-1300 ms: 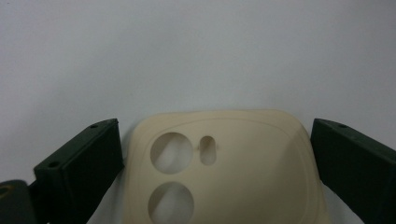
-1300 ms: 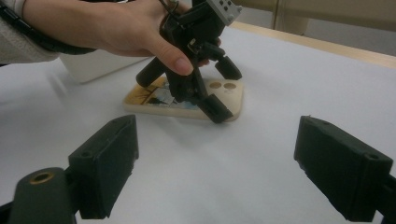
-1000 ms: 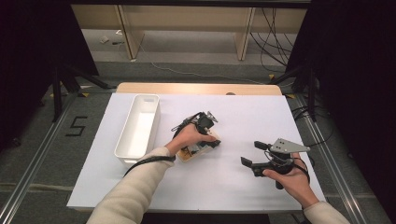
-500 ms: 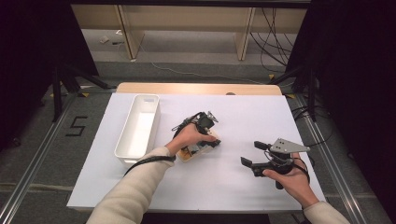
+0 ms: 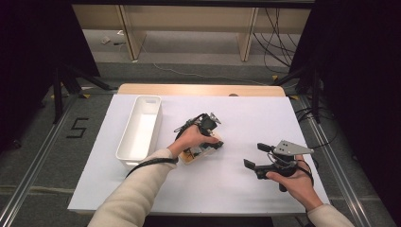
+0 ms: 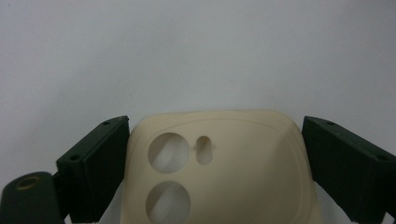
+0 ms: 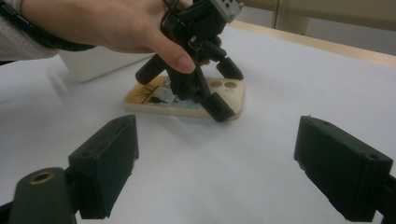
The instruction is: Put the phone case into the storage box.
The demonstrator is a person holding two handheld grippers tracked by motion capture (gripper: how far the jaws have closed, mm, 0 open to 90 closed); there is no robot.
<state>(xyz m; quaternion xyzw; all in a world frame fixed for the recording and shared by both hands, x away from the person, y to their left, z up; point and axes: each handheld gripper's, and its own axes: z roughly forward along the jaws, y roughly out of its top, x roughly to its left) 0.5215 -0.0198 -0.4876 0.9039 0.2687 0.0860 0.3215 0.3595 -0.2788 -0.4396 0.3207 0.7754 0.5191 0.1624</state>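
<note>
Where jaws straddle it, phone case [image 6: 219, 172], no legible brand or writing.

The phone case [image 6: 224, 172] looks like smooth, matt cream plastic; the tray [image 5: 140, 132] like glossy white plastic.

A white-topped table [image 5: 246, 113] with a bare wooden strip along its 12 o'clock edge carries two things. A long white tray [image 5: 140, 132] lies on it toward 9 o'clock, its length running from 12 to 6 o'clock. Just beside the tray, near the table's middle, a cream phone case [image 5: 201, 152] lies flat on the white surface, its round camera holes toward 3 o'clock and a printed picture on its other end. The surface from 3 to 6 o'clock is plain white.
</note>
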